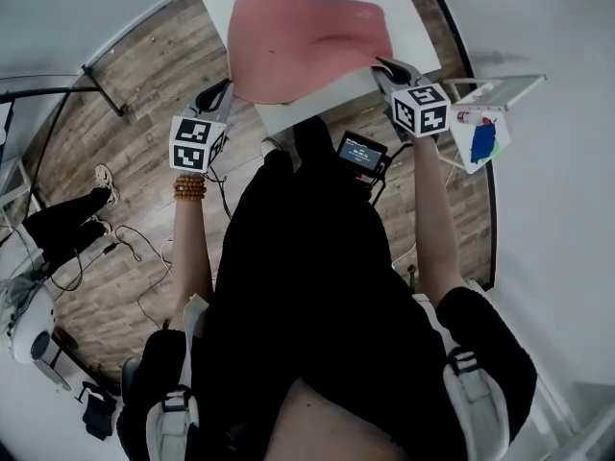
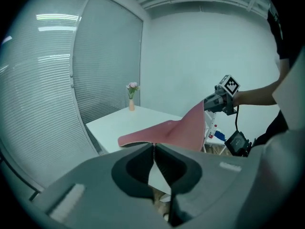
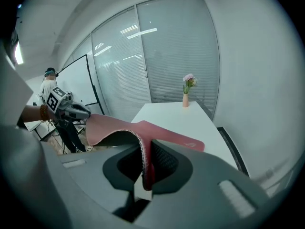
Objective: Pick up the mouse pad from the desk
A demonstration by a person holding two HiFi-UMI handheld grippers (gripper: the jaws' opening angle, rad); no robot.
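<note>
The white desk (image 3: 183,119) carries a mouse pad (image 3: 172,134) (near edge lifted) and a flower vase (image 3: 186,99).

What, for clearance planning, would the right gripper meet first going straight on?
The pad, held in its shut jaws, lies straight ahead; beyond it, probably the desk, though depth is unclear.

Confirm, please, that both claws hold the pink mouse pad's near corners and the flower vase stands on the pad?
Not quite: the flower vase stands on the bare desk, apart from the mouse pad, as the right gripper view shows. The left claw and right claw do hold its near corners.
</note>
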